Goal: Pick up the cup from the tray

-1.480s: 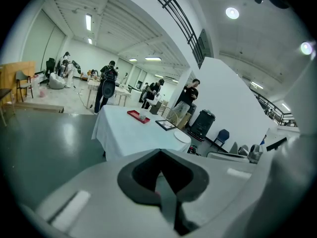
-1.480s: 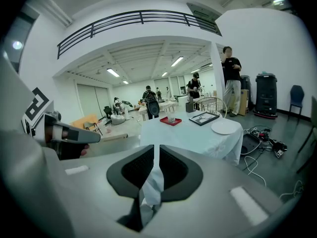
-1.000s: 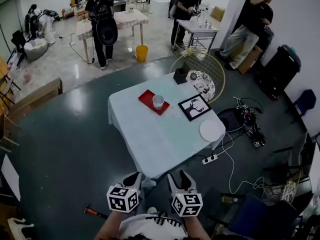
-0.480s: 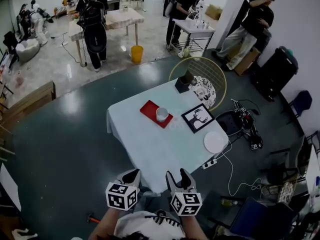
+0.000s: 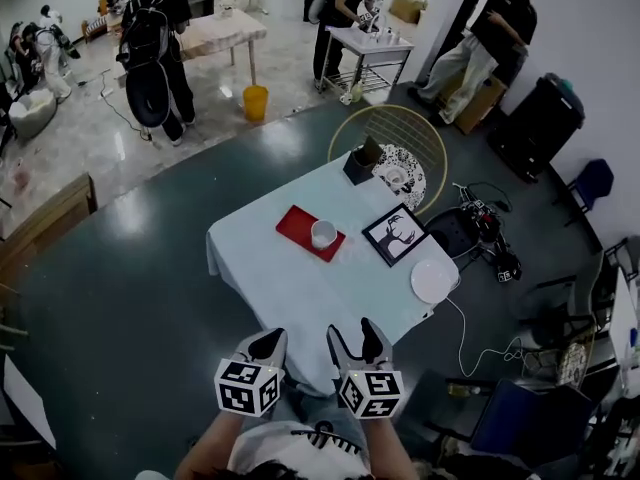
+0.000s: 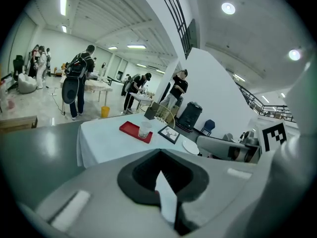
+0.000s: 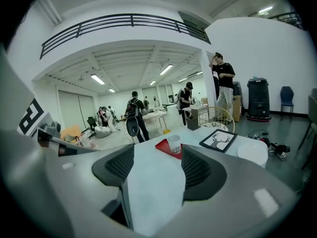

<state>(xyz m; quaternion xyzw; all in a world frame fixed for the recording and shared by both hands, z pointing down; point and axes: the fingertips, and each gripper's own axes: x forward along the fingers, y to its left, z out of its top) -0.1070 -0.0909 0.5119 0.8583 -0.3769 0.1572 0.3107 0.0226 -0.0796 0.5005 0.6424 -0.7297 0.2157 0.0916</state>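
White cup (image 5: 323,234) stands upright on the red tray (image 5: 296,224); contents unclear.

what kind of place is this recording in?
Probably a big open lab or workshop hall: a mezzanine railing overhead, people standing at work tables in the back, and one cloth-covered table staged with props on a wide bare floor.
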